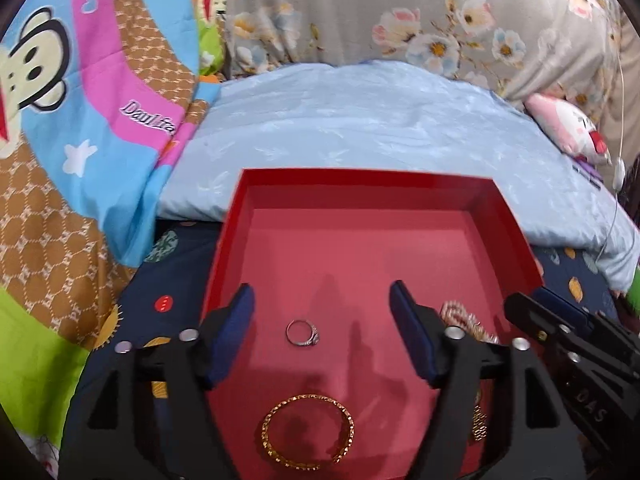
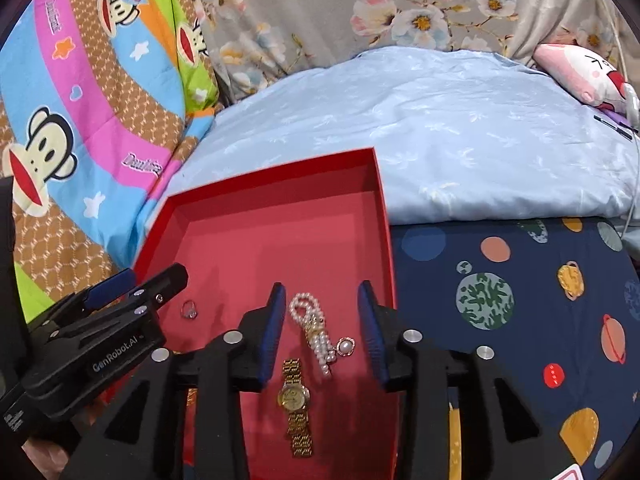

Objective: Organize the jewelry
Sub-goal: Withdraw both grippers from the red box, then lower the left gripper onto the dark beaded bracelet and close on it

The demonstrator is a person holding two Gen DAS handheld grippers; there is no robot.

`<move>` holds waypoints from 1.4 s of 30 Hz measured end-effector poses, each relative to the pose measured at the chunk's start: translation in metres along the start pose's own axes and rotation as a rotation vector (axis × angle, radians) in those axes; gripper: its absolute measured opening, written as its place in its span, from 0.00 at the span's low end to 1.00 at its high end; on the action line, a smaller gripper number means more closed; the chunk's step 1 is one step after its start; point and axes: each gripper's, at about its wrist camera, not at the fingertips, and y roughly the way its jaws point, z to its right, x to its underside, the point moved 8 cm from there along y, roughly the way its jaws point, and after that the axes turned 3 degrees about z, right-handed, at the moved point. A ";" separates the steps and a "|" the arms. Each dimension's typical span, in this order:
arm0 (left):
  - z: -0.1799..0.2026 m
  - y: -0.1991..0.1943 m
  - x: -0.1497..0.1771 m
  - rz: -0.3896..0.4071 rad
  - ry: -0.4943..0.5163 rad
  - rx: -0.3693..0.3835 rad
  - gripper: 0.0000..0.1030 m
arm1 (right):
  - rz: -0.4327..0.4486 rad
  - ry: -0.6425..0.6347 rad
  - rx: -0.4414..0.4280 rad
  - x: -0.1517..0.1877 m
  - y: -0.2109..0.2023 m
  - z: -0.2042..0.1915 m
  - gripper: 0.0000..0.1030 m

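A red open box [image 1: 236, 196] [image 2: 384, 216] lies on the bed. Inside it are a silver ring [image 1: 303, 333] [image 2: 189, 309], a gold bangle [image 1: 308, 432], a pearl bracelet [image 2: 314, 330] [image 1: 456, 312], a round pearl earring [image 2: 345, 346] and a gold watch [image 2: 296, 404]. My left gripper [image 1: 322, 300] is open above the ring, empty. My right gripper [image 2: 322, 300] is open over the pearl bracelet, empty. It shows at the right edge of the left wrist view [image 1: 560, 320], and the left gripper shows at the left of the right wrist view [image 2: 132, 284].
The box rests on a navy planet-print sheet [image 2: 500, 280]. A light blue pillow [image 1: 380, 120] lies behind it. A colourful monkey-print quilt [image 1: 80, 120] is at left, a floral quilt [image 1: 400, 8] at the back, and a pink plush toy [image 2: 580, 76] at far right.
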 end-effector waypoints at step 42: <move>-0.004 -0.158 0.214 -0.159 -0.007 0.049 0.60 | -0.113 0.042 0.042 0.231 -0.184 0.005 0.48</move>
